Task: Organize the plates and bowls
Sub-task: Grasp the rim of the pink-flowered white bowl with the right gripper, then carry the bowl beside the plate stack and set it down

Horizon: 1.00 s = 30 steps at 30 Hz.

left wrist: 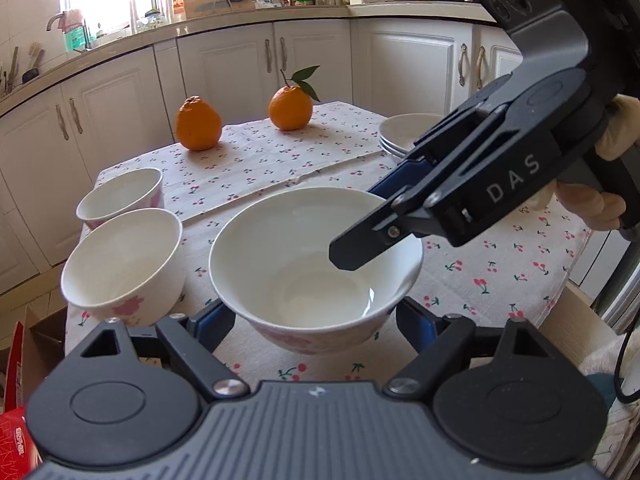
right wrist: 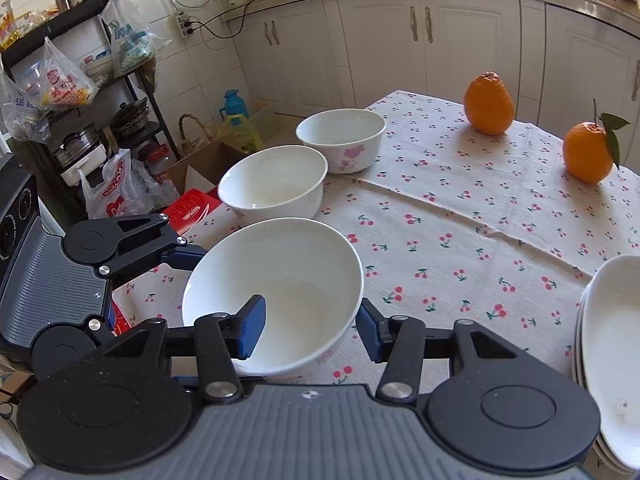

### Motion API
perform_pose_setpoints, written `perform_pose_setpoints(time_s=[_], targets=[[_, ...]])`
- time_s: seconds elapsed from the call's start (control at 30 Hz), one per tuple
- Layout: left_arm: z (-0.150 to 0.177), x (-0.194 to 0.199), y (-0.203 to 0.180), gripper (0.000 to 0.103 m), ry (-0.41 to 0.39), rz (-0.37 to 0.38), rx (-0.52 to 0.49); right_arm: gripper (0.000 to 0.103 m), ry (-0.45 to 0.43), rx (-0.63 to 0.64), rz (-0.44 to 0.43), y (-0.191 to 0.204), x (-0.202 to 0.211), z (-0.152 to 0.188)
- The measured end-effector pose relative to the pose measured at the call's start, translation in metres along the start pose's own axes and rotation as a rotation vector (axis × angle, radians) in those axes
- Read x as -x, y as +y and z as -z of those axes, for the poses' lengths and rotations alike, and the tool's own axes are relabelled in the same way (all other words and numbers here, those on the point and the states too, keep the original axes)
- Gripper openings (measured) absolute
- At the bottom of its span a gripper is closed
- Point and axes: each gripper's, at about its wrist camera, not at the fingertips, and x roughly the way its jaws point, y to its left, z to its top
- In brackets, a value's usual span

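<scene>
A white bowl (left wrist: 304,264) with pink flowers sits tilted between both grippers, just over the cherry-print cloth (left wrist: 500,280). My left gripper (left wrist: 314,320) is shut on it, blue pads against its two sides. My right gripper (left wrist: 372,220) comes in from the right and is shut on the rim, one finger inside the bowl and one outside. In the right wrist view the bowl (right wrist: 288,280) has the right gripper (right wrist: 310,328) astride its near wall, and a left finger (right wrist: 180,259) touches its far-left rim. Two more flowered bowls (left wrist: 122,264) (left wrist: 120,196) stand at the table's left edge.
A stack of white plates (left wrist: 404,128) (right wrist: 612,360) stands at the table's right side. Two oranges (left wrist: 198,124) (left wrist: 290,108) rest at the far end. The table drops off left to a cardboard box and red packet (left wrist: 16,420). Kitchen cabinets (left wrist: 240,60) run behind.
</scene>
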Motion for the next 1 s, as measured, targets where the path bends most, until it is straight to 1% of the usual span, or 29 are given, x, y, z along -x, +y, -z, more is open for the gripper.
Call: perform_pose_setpoints(time_s=[0.23, 0.4, 1.0], targets=[[-0.011, -0.018, -0.013, 0.087, 0.005, 0.029, -0.018, 0.056, -0.009, -0.031, 0.037, -0.020, 0.009, 0.008], [-0.015, -0.026, -0.016, 0.087, 0.015, 0.037, -0.020, 0.056, -0.013, -0.045, 0.045, -0.030, 0.010, 0.012], [-0.017, -0.037, -0.017, 0.087, 0.031, 0.046, -0.015, 0.056, -0.002, -0.058, 0.053, -0.036, 0.007, 0.014]])
